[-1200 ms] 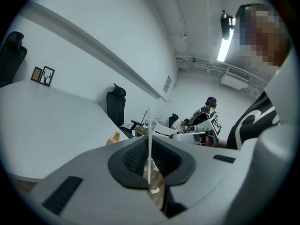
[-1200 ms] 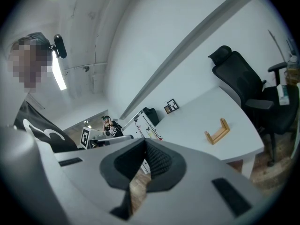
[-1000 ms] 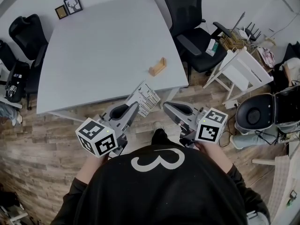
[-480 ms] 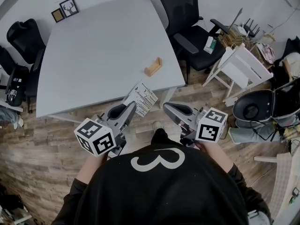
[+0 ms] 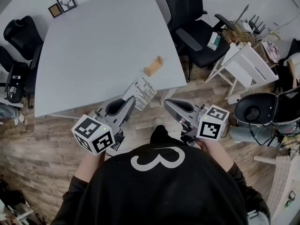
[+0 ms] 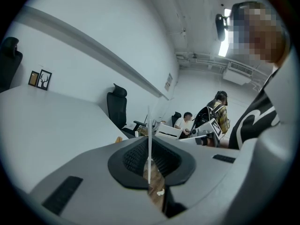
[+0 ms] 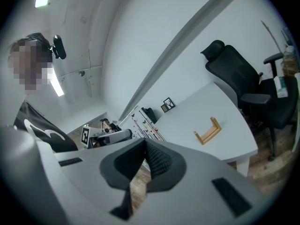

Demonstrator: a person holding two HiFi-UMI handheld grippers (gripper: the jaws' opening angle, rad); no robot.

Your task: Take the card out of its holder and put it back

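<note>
A white printed card (image 5: 142, 92) stands edge-up in my left gripper (image 5: 131, 100), which is shut on its lower corner, just off the near edge of the white table (image 5: 93, 46). In the left gripper view the card (image 6: 149, 139) shows as a thin upright line pinched between the pads. The wooden card holder (image 5: 153, 66) sits empty on the table near its right front corner, a little beyond the card; it also shows in the right gripper view (image 7: 208, 131). My right gripper (image 5: 167, 105) hangs beside the left, shut with nothing in it.
Black office chairs stand at the table's right (image 5: 194, 29) and left (image 5: 21, 32). Two small picture frames (image 5: 65, 2) lean at the table's far corner. A white rack (image 5: 246, 67) and clutter fill the floor to the right. Wood flooring lies under both grippers.
Both grippers have edged a little forward toward the table's near edge, the card still in the left one. The holder has not moved.
</note>
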